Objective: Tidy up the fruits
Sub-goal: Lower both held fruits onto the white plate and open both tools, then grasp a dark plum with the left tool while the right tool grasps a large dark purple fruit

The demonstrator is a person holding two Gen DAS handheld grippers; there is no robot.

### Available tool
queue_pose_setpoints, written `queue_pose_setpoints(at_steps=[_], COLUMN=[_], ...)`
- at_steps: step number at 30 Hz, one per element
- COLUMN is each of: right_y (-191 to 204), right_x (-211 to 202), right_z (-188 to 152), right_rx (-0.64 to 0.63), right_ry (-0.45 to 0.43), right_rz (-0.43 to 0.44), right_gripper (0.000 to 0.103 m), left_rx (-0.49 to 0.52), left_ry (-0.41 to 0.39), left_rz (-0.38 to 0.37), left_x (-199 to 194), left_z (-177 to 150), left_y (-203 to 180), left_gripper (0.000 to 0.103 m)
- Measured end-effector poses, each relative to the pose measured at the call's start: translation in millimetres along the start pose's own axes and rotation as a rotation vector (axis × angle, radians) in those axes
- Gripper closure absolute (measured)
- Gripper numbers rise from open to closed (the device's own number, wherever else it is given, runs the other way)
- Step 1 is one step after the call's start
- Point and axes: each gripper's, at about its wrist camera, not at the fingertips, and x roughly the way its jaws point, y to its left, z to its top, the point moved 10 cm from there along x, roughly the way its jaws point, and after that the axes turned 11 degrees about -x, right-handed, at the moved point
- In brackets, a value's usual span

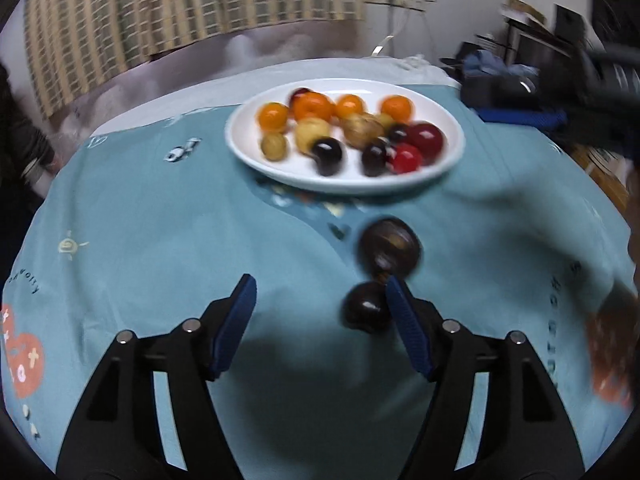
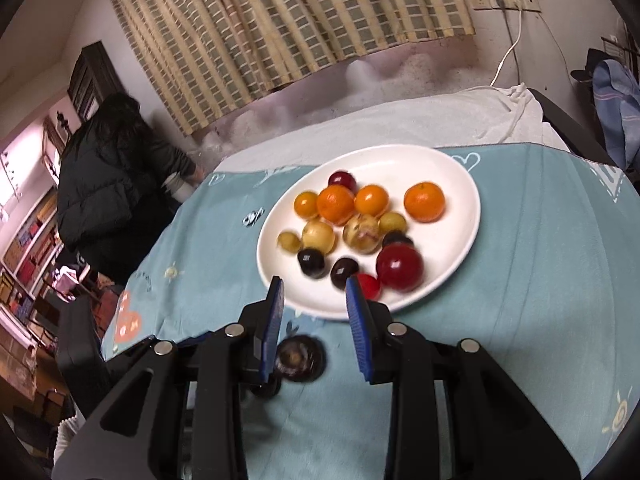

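Clearly both grippers stand with jaws apart and nothing between them: the left gripper point(image 1: 320, 300) hangs over the blue tablecloth point(image 1: 160, 220), the right gripper point(image 2: 314, 292) over the near rim of the white plate point(image 2: 460, 168). Most fruit already sits on that plate, oranges point(image 2: 424, 202) toward twelve o'clock, dark plums point(image 2: 311, 263) and a red plum point(image 2: 399, 267) toward six. In the left view, two dark fruits lie loose on the cloth: one point(image 1: 366, 307) just beside the right-hand pad point(image 1: 408, 328), the other point(image 1: 390, 249) at twelve o'clock from it, short of the plate. Round fruit probably rolls if a pad nudges it before closing, and the cloth drops off at nine o'clock in the right view. Open cloth lies at nine o'clock of the left gripper; the crowded plate leaves little landing room except its bare far half.
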Motion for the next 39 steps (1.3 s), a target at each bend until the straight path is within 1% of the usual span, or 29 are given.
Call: queue_pose_setpoints(at_steps=[1, 2, 4, 6, 8, 12, 14, 16, 19, 22, 25, 28, 29, 32, 33, 37, 39], right_y=[0, 0, -2, -1, 0, 4, 7, 10, 19, 27, 30, 35, 38, 46, 45, 38, 33], right_x=[-1, -2, -3, -1, 4, 17, 23, 29, 35, 42, 54, 63, 65, 73, 75, 82, 87], right_z=[-1, -2, -3, -2, -4, -12, -18, -24, -31, -41, -51, -57, -58, -57, -56, -59, -64], right_rx=[0.000, 0.001, 0.004, 0.000, -0.009, -0.037, -0.040, -0.051, -0.076, -0.097, -0.140, -0.219, -0.245, -0.301, -0.313, -0.329, -0.315], right_ry=[0.001, 0.001, -0.002, -0.002, 0.005, 0.041, 0.061, 0.083, 0.111, 0.138, 0.161, 0.168, 0.166, 0.165, 0.160, 0.175, 0.197], right_rz=[-0.003, -0.005, -0.015, -0.015, -0.014, -0.013, -0.007, -0.003, 0.008, 0.021, -0.008, -0.062, -0.074, -0.086, -0.105, -0.132, -0.123], right_gripper=[0.064, 0.056, 0.049, 0.049, 0.049, 0.049, 0.049, 0.049, 0.049, 0.049, 0.050, 0.052, 0.055, 0.059, 0.059, 0.059, 0.059], left_rx=[0.010, 0.019, 0.032, 0.039, 0.036, 0.035, 0.049, 0.062, 0.047, -0.023, -0.096, -0.139, -0.143, -0.142, -0.139, -0.130, -0.128], left_ry=[0.004, 0.006, 0.001, 0.015, 0.035, 0.075, 0.073, 0.075, 0.085, 0.064, 0.055, 0.049, 0.050, 0.060, 0.062, 0.071, 0.075], left_rz=[-0.017, -0.019, -0.022, -0.031, -0.043, -0.084, -0.081, -0.089, -0.089, -0.065, -0.051, -0.038, -0.037, -0.035, -0.034, -0.036, -0.035], left_x=[2, 4, 7, 13, 17, 24, 25, 23, 12, -4, -12, -13, -13, -9, -8, -6, -4], left_z=[-3, -3, -1, -3, -3, -6, -6, -7, -12, -14, -17, -15, -15, -17, -18, -20, -22], left_y=[-4, -7, -10, -11, -12, -20, -23, -26, -17, 10, 36, 49, 50, 50, 49, 46, 46], left_gripper=[0.033, 0.034, 0.034, 0.035, 0.041, 0.057, 0.060, 0.072, 0.072, 0.072, 0.072, 0.072, 0.072, 0.072, 0.072, 0.072, 0.072])
